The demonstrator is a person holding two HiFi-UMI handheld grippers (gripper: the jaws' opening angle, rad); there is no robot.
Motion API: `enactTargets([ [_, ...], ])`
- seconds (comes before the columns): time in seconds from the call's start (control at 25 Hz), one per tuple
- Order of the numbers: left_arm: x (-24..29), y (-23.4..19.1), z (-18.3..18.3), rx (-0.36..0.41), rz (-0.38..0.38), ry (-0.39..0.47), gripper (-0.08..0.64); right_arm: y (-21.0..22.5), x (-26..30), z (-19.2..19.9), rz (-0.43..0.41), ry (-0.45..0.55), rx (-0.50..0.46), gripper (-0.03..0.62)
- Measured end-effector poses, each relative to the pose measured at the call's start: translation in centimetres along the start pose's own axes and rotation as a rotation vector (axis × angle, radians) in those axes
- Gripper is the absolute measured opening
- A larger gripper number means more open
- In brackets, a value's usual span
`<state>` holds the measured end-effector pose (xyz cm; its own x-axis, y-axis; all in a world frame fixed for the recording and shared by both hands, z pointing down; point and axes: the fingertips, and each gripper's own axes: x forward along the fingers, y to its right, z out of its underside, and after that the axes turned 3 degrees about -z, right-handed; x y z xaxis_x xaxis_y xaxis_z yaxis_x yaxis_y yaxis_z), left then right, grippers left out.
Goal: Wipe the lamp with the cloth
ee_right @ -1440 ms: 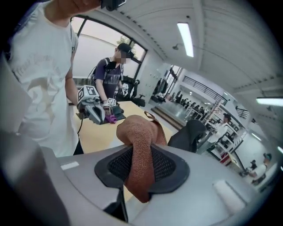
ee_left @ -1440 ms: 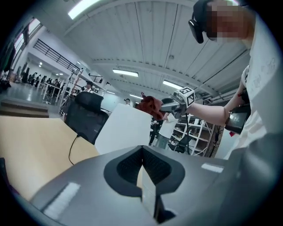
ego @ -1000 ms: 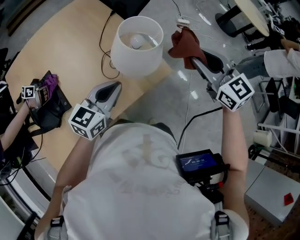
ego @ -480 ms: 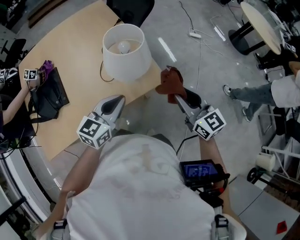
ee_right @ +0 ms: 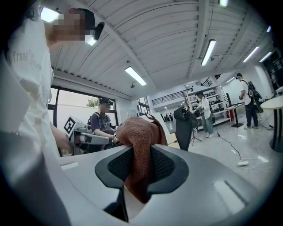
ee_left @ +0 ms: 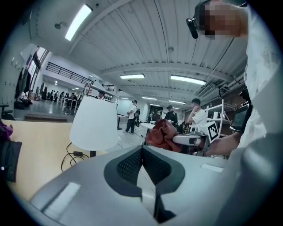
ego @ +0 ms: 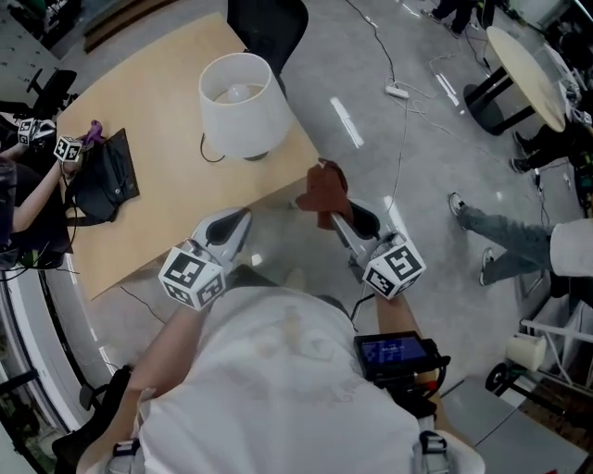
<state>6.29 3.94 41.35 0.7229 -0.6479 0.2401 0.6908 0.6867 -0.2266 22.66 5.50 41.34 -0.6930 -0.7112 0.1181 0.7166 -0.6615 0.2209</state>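
Note:
The white-shaded lamp (ego: 236, 100) stands on the wooden table (ego: 148, 120) near its right edge, bulb visible from above; it also shows in the left gripper view as the lamp (ee_left: 93, 126). My right gripper (ego: 329, 211) is shut on a rust-red cloth (ego: 320, 190), held off the table's corner, below and right of the lamp and apart from it. That cloth (ee_right: 140, 141) bunches up between the pads. My left gripper (ego: 241, 220) hovers at the table's near edge, shut with nothing in it (ee_left: 142, 152). The cloth (ee_left: 162, 134) hangs to its right.
A black bag (ego: 104, 185) lies on the table's left side, where another person's hands (ego: 32, 139) hold marker cubes. The lamp cord (ego: 215, 153) loops by the base. A black chair (ego: 269, 23) stands behind the table. Cables and a power strip (ego: 397, 91) cross the floor; a walking person's legs (ego: 500, 236) are at right.
Both grippers have drawn back from the lamp toward my body. The right one has come down and left with the cloth, from beside the shade to the table's corner.

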Motion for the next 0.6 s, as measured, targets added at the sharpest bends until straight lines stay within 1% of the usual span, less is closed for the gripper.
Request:
enactTargets([
  [0.24,-0.8,0.9,0.9,-0.002,-0.022,-0.004,0.002,-0.4,-0.4,0.6,-0.021,-0.005,-0.022,0.114],
  [0.44,-0.4,2.2,-0.2,0.014,-0.023,0.010,0.002,0.3,-1.8,0.1,-0.018,0.014,-0.018,0.114],
  [0.6,-0.7,3.3,-0.8,0.012,-0.034,0.002,0.002,0.1,-2.5,-0.5,-0.023,0.013,-0.008,0.114],
])
